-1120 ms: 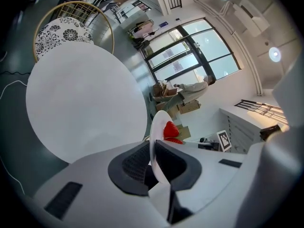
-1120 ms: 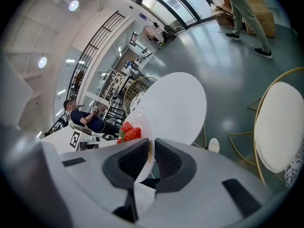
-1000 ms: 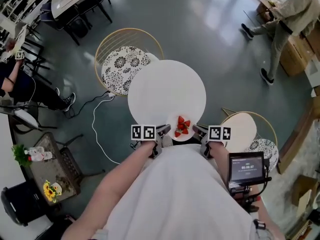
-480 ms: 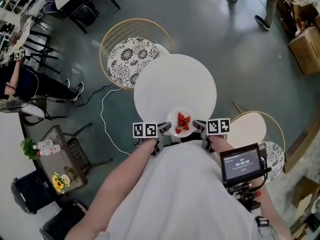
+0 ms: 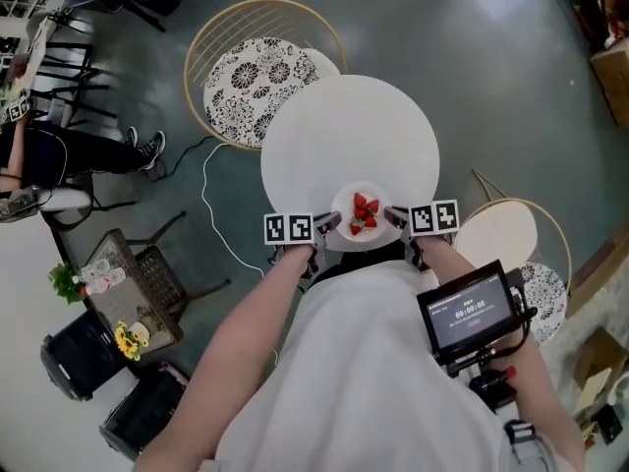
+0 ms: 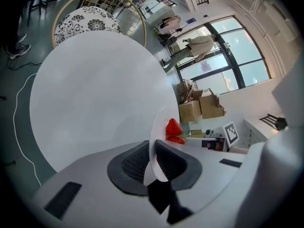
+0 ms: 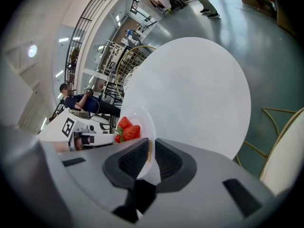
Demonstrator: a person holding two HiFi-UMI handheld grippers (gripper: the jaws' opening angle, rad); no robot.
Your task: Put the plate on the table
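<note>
Holds the plate [image 5: 344, 203] roughly level from both sides, over the near edge of the round white table [image 5: 344, 126]; cannot tell from any view whether resting on the top or just clear of it. Carries a few red strawberries [image 5: 364, 212] heaped near the middle of that plate, green leaves showing. Pinches the left rim with the left gripper [image 5: 330, 224], both dark pads pressed onto the thin white edge, with the plate seen edge-on between them in the left gripper view. Pinches the right rim likewise with the right gripper [image 5: 395, 214], pads closed on the edge, strawberries just beyond the jaws in the right gripper view. Stands close against the table's near side, arms bent, a marker cube facing up on each gripper. Has a small lit screen [image 5: 470, 311] beside the right forearm, figures too small to read. Shows, at the table's far left and partly under its edge in the head view, a round wire-backed chair [image 5: 246, 77] with a black-and-white patterned cushion, and at the near right a second chair [image 5: 501, 234] with a pale seat. Shows a white cable [image 5: 208, 205] trailing over the grey-green floor [image 5: 472, 87] left of the table. Takes in, farther left, a seated person [image 5: 59, 155] in dark clothes, and yellow flowers [image 5: 126, 340] at the lower left.
</note>
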